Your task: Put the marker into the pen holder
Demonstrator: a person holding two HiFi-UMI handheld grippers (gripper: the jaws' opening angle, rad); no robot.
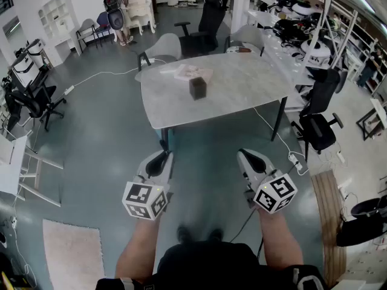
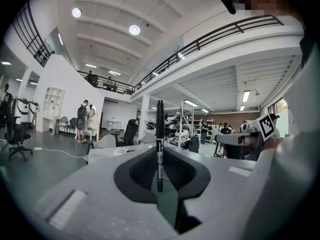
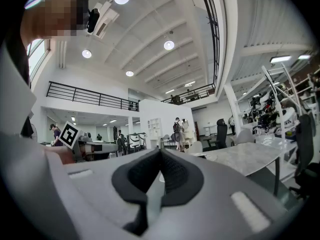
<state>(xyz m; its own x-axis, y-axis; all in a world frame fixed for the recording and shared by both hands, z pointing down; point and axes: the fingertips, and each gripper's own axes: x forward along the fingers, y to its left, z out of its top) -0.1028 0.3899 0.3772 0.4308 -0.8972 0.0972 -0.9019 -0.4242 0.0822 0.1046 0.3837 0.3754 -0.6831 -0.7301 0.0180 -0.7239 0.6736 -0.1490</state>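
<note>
A black marker (image 2: 159,134) stands upright between the jaws of my left gripper (image 2: 160,156), which is shut on it; its tip end pokes up above the jaws. In the head view the left gripper (image 1: 162,157) and right gripper (image 1: 247,156) are held low over the floor, well short of the grey table (image 1: 242,92). The dark, boxy pen holder (image 1: 198,88) stands near the table's middle, far from both grippers. My right gripper (image 3: 160,153) has its jaws together with nothing between them. The marker itself does not show in the head view.
Something white and flat (image 1: 193,72) lies on the table behind the holder. Office chairs (image 1: 205,23) ring the far side, and a black chair (image 1: 317,125) stands at the right. A cable (image 1: 100,74) runs across the floor; a pale rug (image 1: 69,252) lies at lower left.
</note>
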